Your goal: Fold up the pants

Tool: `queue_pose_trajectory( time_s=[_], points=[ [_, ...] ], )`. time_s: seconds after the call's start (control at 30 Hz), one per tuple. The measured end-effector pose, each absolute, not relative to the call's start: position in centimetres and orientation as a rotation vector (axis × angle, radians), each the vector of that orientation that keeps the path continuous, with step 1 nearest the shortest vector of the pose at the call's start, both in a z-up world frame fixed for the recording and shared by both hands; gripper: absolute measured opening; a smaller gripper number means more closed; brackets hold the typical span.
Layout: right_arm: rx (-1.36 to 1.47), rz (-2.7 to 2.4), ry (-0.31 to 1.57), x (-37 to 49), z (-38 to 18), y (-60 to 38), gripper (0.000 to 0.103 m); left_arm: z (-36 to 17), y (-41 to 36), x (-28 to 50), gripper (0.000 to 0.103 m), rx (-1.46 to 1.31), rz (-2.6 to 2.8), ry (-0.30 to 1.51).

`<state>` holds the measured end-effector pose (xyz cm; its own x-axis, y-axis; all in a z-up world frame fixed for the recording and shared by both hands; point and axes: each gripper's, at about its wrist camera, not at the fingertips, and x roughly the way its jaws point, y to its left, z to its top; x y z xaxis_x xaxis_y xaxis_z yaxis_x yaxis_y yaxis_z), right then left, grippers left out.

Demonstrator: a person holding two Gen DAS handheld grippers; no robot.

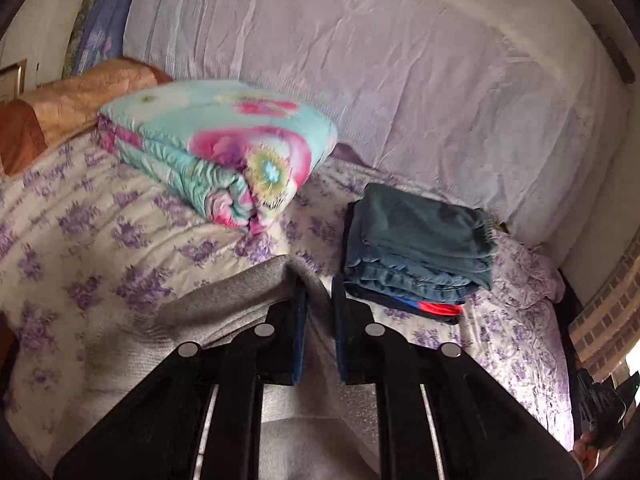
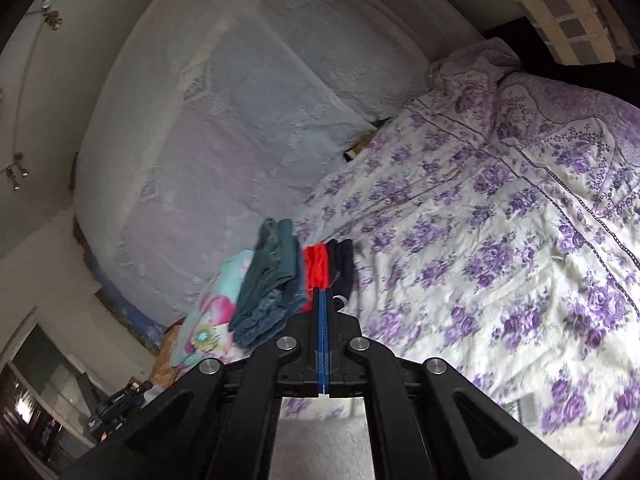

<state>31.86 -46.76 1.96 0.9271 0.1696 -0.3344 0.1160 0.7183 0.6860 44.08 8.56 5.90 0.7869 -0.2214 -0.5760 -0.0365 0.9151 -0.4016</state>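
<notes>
While the left gripper (image 1: pixel 319 280) has its blue-padded fingers a little apart, a fold of the grey knit pants (image 1: pixel 224 320) goes up over the left finger and between the pads, so it looks like it's hanging onto that cloth, though I can't tell how tight the pinch is. Those pants lie bunched on the near part of the bed's white sheet with purple flowers (image 1: pixel 80 232), right under that gripper.

Over on the other side, the right gripper (image 2: pixel 322 292) has its pads pressed flat together with nothing between them, tips just in front of the stack of folded clothes (image 1: pixel 420 248), which has teal fabric on top, denim under it and a red and navy piece at the bottom. In the left wrist view, that stack sits just right of the pants. Further left is a folded turquoise and pink floral quilt (image 1: pixel 216 140), and along the far side runs a pale lace-covered headboard (image 1: pixel 380 60).
</notes>
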Motion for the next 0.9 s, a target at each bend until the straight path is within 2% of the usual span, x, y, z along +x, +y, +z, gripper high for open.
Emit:
queue_pose_trajectory(
  time_s=[0.17,0.27,0.3,0.33,0.37,0.4,0.43,0.6,0.7,0.8,0.87,0.9],
  points=[
    [0.842,0.088,0.511,30.8,-1.8,-46.3,0.004,-4.6,10.1,48.4,0.014,-0.436,-0.055,0.876],
    [0.869,0.045,0.593,28.3,-2.8,-46.9,0.009,-5.4,10.4,47.4,0.014,-0.446,-0.082,0.818],
    [0.880,0.014,0.613,27.2,-3.0,-47.4,0.022,-4.9,9.9,47.2,0.021,-0.416,-0.079,0.807],
    [0.896,-0.021,0.616,26.1,-3.1,-47.8,0.056,-4.5,9.5,47.0,0.039,-0.389,-0.073,0.792],
    [0.914,-0.058,0.598,24.7,-3.0,-48.2,0.070,-4.4,9.1,46.6,0.047,-0.368,-0.071,0.782],
    [0.924,-0.088,0.587,23.6,-3.0,-48.6,0.075,-4.4,8.9,46.4,0.055,-0.355,-0.075,0.783],
    [0.934,-0.106,0.589,22.6,-3.0,-48.8,0.075,-4.3,8.6,46.1,0.060,-0.343,-0.083,0.788],
    [1.086,-0.008,0.723,21.1,-6.5,-47.3,0.075,-3.1,9.1,44.6,0.069,-0.390,-0.135,0.757],
    [1.166,0.034,0.839,23.4,-9.7,-45.8,0.075,-2.8,10.4,43.0,0.083,-0.469,-0.124,0.739],
    [1.162,-0.001,0.814,26.2,-10.3,-45.7,0.073,-2.6,12.9,41.4,0.083,-0.572,-0.164,0.720],
    [1.107,-0.018,0.800,28.0,-9.3,-45.3,0.064,-2.5,14.7,40.4,0.083,-0.630,-0.180,0.701],
    [1.037,-0.022,0.800,29.0,-8.3,-45.0,0.034,-2.5,15.6,40.0,0.083,-0.650,-0.192,0.686]
  ],
)
